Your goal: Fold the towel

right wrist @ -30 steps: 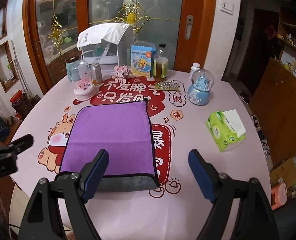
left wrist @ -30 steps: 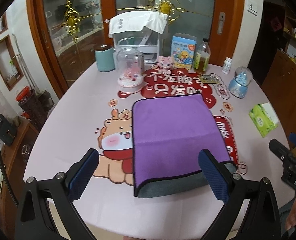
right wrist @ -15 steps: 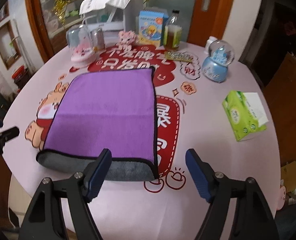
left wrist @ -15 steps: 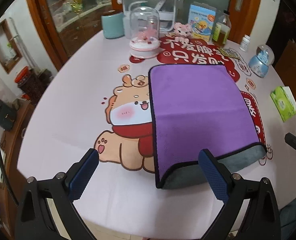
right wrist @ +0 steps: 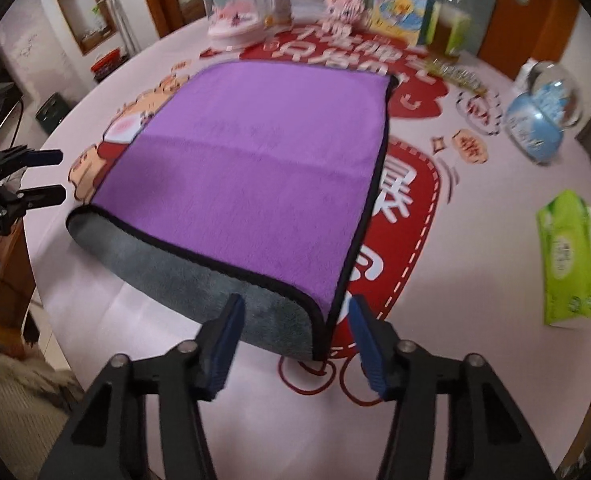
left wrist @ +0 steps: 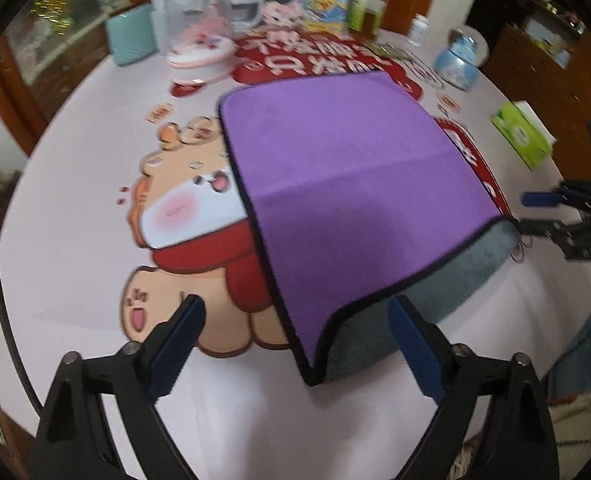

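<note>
A purple towel (left wrist: 347,184) with a grey underside and black trim lies folded once on the round table, grey layer showing along its near edge (right wrist: 255,292). My left gripper (left wrist: 295,340) is open, low over the table, its fingers either side of the towel's near left corner. My right gripper (right wrist: 295,332) is open, its fingers either side of the towel's near right corner. Each gripper shows in the other's view: the right at the towel's far corner (left wrist: 543,216), the left beyond the towel's left corner (right wrist: 39,176).
The table (left wrist: 75,184) has a pink cloth with red and cartoon prints. A green tissue box (right wrist: 571,256) lies right of the towel. A snow globe (right wrist: 543,116), bottle (right wrist: 447,20), carton (right wrist: 403,0), glass dome (left wrist: 199,28) and teal tin (left wrist: 131,36) stand at the back.
Both grippers have dropped and moved in toward the towel's near corners, left to the left corner, right to the right corner. The right gripper's fingers have narrowed. The towel has not moved.
</note>
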`<state>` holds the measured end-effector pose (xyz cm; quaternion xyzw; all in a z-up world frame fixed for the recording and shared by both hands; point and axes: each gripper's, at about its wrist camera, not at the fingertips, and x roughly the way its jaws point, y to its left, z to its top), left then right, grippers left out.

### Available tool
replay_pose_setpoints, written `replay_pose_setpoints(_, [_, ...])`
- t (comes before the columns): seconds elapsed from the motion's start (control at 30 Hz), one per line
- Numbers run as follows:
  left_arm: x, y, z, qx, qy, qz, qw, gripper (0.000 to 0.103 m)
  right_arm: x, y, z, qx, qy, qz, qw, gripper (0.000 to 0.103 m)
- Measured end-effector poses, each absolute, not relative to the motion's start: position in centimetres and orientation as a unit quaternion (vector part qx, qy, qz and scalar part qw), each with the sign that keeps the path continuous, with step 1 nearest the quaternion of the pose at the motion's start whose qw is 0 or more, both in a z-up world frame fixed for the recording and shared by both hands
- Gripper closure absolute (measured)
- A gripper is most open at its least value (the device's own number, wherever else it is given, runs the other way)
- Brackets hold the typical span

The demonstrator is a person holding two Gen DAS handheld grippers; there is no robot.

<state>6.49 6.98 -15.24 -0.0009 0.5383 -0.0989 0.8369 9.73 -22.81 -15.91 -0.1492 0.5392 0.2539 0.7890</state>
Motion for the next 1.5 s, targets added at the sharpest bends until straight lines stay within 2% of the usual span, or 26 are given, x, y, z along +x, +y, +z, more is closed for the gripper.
replay_pose_setpoints(0.13, [6.5,6.3,-16.1,0.008,0.547,-0.140,0.825,0.021,10.7,-23.3,-16.8,-0.140,0.556,0.286,0.768,0.060])
replay_pose_setpoints(0.27, [6.5,5.7,-16.7,0.008,0.558,-0.174,0.811,0.035,11.5,-23.7,-17.3,-0.131,0.568,0.303,0.753,0.065])
replay_pose_setpoints(0.4, [6.8,5.7,-17.5,0.004,0.571,-0.186,0.800,0.046,12.1,-24.1,-18.1,-0.126,0.584,0.310,0.740,0.076])
replay_pose_setpoints(0.73, [7.4,6.7,-18.0,-0.028,0.585,-0.208,0.783,0.049,12.2,-24.6,-18.8,-0.113,0.600,0.321,0.724,0.077])
replay_pose_setpoints(0.8, [7.6,6.5,-18.2,-0.029,0.590,-0.212,0.778,0.057,12.2,-24.5,-18.8,-0.112,0.601,0.321,0.723,0.077])
replay_pose_setpoints(0.87, [7.7,6.2,-18.4,-0.025,0.597,-0.217,0.772,0.060,12.2,-24.5,-18.8,-0.112,0.601,0.322,0.723,0.077])
replay_pose_setpoints(1.23, [7.2,5.9,-18.4,-0.009,0.606,-0.224,0.763,0.060,12.1,-24.5,-18.8,-0.111,0.601,0.322,0.723,0.079])
replay_pose_setpoints(1.5, [6.9,5.8,-19.4,-0.015,0.617,-0.233,0.752,0.071,12.1,-24.5,-18.8,-0.113,0.602,0.321,0.723,0.085])
